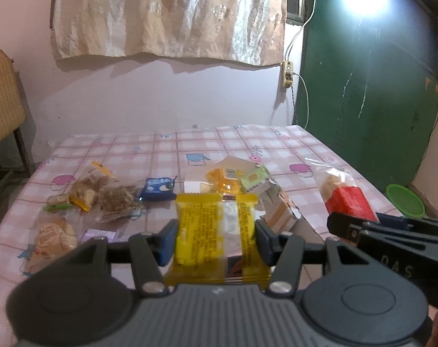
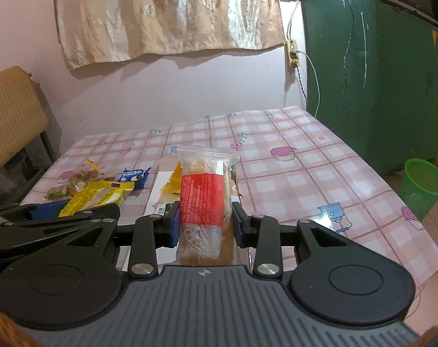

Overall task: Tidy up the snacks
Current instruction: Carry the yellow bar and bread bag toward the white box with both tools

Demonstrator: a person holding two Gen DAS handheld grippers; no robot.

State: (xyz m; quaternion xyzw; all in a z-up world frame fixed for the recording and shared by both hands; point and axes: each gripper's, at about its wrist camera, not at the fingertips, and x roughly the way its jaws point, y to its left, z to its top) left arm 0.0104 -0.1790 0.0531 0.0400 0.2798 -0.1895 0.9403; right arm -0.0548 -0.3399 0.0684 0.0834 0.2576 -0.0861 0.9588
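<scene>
1. The left gripper [image 1: 216,238] holds a yellow packet [image 1: 216,225] between its blue pads [image 1: 167,241]. Both pads press on the packet's long sides, so the jaws are closed on it.
2. The yellow packet lies lengthwise along the fingers. Its far end sticks out past the fingertips, and its near end reaches back to the gripper body.
3. The right gripper [image 2: 206,219] clamps a red-banded packet [image 2: 203,199], a clear wrapper with pale snacks inside. The pads grip it at the red band, one on each long side.
4. This packet also points forward along the fingers, with its clear sealed end well beyond the tips.
5. Both packets are held above the near part of the table [image 1: 276,144], which has a pink checked cover.
6. Loose snacks lie toward the table's left edge: a blue packet [image 1: 158,188], clear bags of brown pieces [image 1: 114,199] and a round pale snack [image 1: 52,235] near the front-left corner.
7. Near the table's middle, beyond the yellow packet, sit an orange packet [image 1: 226,180] and a light green one [image 1: 253,180] on torn paper.
8. A green basket [image 2: 422,188] stands on the floor off the table's right edge.
</scene>
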